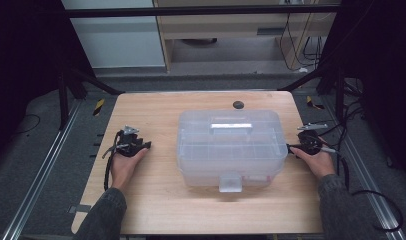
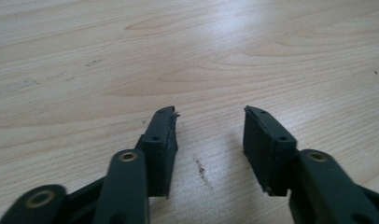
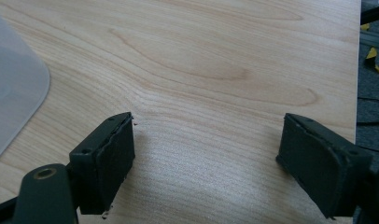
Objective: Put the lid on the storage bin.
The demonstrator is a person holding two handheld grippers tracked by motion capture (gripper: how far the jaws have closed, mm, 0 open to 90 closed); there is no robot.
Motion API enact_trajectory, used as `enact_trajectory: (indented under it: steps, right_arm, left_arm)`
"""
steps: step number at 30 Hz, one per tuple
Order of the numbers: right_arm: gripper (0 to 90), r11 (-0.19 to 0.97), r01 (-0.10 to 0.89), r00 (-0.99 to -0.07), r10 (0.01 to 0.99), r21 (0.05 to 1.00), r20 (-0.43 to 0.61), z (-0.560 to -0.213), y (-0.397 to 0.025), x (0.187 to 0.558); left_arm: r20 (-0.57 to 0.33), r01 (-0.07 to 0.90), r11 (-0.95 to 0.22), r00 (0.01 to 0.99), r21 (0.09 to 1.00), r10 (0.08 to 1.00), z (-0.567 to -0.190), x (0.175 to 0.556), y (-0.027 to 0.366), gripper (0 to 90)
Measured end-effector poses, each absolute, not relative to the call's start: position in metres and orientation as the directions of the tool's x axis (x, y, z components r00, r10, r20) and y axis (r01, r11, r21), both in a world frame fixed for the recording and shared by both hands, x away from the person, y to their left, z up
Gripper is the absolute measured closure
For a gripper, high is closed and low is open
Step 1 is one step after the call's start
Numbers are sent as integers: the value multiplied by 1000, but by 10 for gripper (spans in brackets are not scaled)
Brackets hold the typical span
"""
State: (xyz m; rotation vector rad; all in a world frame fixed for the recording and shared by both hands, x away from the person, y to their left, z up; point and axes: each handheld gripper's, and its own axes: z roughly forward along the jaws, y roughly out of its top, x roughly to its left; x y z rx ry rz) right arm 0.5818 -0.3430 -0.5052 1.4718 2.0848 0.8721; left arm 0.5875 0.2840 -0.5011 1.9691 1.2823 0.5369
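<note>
A clear plastic storage box [image 1: 230,148] with a lid, a top handle and a front latch stands shut in the middle of the wooden table [image 1: 156,200]. My left gripper [image 1: 141,145] rests on the table to the box's left, held in a hand, jaws pointing toward the box. In the left gripper view it [image 2: 210,112] is open over bare wood. My right gripper [image 1: 292,148] lies close to the box's right side. In the right gripper view it [image 3: 207,119] is wide open with nothing between its jaws, and a corner of the box [image 3: 12,93] shows at the left.
A small dark round hole [image 1: 238,104] sits near the table's far edge behind the box. Black frame posts and cables [image 1: 341,100] stand off the table's right side. The table's right edge [image 3: 358,70] runs close to my right gripper.
</note>
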Motion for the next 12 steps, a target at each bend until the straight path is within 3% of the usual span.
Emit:
enact_trajectory:
  steps: [4,12]
  right_arm:
    - [156,221,641,-324,946,735,-1,-509,-342,577]
    - [34,176,661,-254,967,730,-3,-511,-332,575]
  left_arm:
    - [-80,600,-203,411,774,908,-505,586,285,404]
    - [0,588,-280,430,759,903,-505,585,275,292]
